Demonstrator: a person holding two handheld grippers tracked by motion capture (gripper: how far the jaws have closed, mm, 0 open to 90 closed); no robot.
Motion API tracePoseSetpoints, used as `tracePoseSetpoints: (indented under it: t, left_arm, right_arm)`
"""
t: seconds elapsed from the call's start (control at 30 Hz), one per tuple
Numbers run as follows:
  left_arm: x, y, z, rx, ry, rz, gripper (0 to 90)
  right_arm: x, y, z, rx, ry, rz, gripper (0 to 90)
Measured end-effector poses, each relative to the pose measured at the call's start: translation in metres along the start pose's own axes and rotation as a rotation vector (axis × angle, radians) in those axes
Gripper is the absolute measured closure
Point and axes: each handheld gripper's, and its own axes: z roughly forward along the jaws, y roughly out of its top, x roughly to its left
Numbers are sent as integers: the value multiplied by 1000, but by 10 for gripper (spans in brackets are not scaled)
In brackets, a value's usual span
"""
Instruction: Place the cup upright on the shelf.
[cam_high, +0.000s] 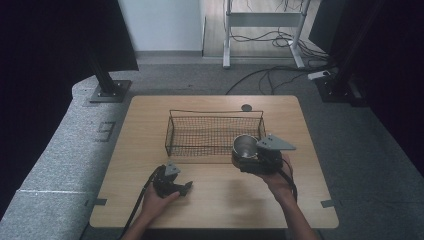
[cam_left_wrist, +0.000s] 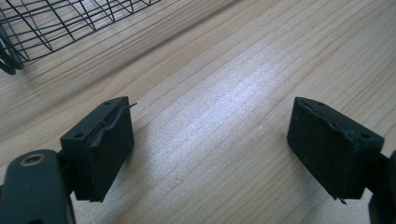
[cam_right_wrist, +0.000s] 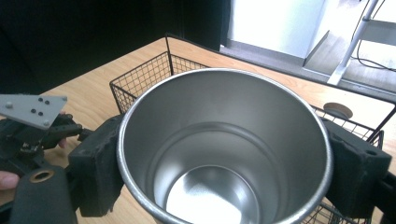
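Note:
A shiny steel cup is clamped upright between the black jaws of my right gripper, held a little above the table by the front right corner of the black wire basket. The cup is empty inside. My left gripper rests low over the bare wood near the table's front, open wide, nothing between its pads. In the right gripper view the left gripper lies off to the left.
The wooden table has a round grommet hole behind the basket. The basket's corner lies ahead and left of the left gripper. Cables and a desk frame stand on the floor beyond the table.

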Motion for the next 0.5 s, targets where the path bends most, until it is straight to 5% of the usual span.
tracePoseSetpoints:
  t: [0.5]
  left_arm:
    - [0, 0, 0, 0, -1, -1, 144]
  right_arm:
    - [-9, 18, 6, -22, -14, 8, 140]
